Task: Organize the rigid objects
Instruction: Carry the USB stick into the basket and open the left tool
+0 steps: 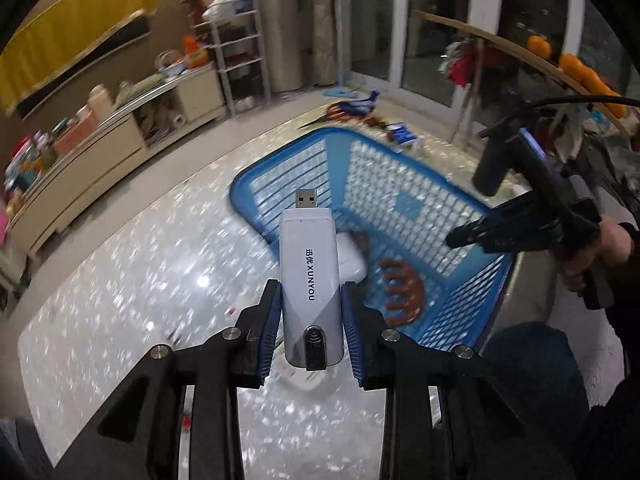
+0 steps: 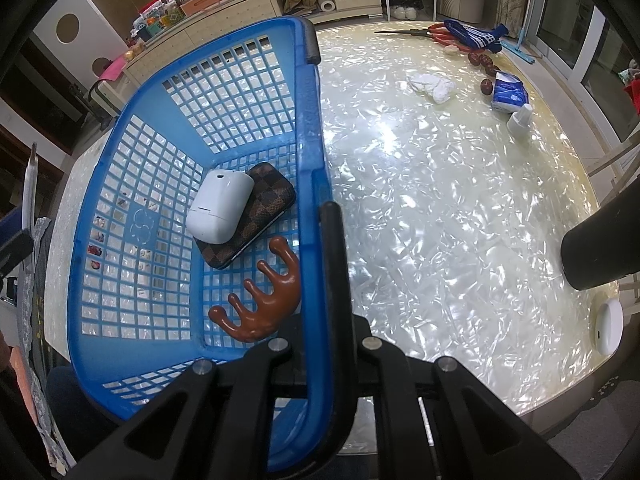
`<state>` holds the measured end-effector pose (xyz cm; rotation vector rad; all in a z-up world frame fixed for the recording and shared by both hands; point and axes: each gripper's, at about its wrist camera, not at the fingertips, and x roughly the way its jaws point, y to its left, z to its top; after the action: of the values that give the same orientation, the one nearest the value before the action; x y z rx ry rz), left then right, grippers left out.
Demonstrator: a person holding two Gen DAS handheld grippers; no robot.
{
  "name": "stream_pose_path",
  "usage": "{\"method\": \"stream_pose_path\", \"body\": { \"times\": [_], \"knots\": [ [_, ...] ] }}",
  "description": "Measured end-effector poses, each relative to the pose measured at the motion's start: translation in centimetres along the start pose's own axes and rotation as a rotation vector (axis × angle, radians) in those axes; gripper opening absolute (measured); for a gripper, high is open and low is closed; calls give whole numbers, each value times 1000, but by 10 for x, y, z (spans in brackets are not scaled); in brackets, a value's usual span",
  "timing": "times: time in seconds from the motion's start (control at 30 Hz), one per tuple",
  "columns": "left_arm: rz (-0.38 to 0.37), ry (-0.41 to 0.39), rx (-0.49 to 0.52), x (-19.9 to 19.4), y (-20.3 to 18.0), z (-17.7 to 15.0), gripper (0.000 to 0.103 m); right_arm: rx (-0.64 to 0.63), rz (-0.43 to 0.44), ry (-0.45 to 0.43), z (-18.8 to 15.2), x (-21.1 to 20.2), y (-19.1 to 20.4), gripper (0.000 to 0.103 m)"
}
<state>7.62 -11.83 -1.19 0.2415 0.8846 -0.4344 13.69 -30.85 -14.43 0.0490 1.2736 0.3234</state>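
My left gripper (image 1: 311,304) is shut on a white USB dongle (image 1: 310,280) marked XUNYOU, held above the table just before the blue basket (image 1: 280,168). The basket holds a white case (image 2: 220,208), a checkered brown wallet (image 2: 256,220) under it and a brown comb-like massager (image 2: 264,300). My right gripper (image 2: 320,320) is shut on the blue basket's rim (image 2: 312,128), near its black handle. The right gripper also shows in the left wrist view (image 1: 500,232) at the basket's right side.
The pearly table top (image 2: 440,200) carries red scissors (image 2: 436,34), a blue sock (image 2: 476,38), crumpled tissue (image 2: 434,86), a blue tissue pack (image 2: 510,94), brown dates (image 2: 486,86), a white bottle (image 2: 520,118) and a white round device (image 2: 608,326). A low cabinet (image 1: 100,144) stands behind.
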Motion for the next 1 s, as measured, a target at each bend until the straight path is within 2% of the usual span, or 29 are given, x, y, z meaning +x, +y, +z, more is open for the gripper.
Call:
{"method": "stream_pose_path", "body": {
  "times": [0.13, 0.43, 0.47, 0.5, 0.63, 0.73, 1.0],
  "knots": [
    [-60, -24, 34, 12, -9, 12, 34, 0, 2, 1, 0, 0, 0, 7],
    [-119, 31, 98, 63, -34, 24, 33, 2, 3, 2, 0, 0, 0, 7],
    [-132, 34, 104, 68, -36, 26, 31, 2, 3, 1, 0, 0, 0, 7],
    [-138, 41, 108, 73, -38, 28, 22, 3, 3, 2, 0, 0, 0, 7],
    [-148, 59, 106, 90, -39, 38, 17, 4, 5, 1, 1, 0, 0, 7],
    [-153, 109, 115, 111, -42, 44, 17, 6, 8, -1, 1, 0, -1, 7],
    [-106, 217, 108, 143, -47, 38, 17, 5, 17, -3, 0, 0, -2, 8]
  ]
}}
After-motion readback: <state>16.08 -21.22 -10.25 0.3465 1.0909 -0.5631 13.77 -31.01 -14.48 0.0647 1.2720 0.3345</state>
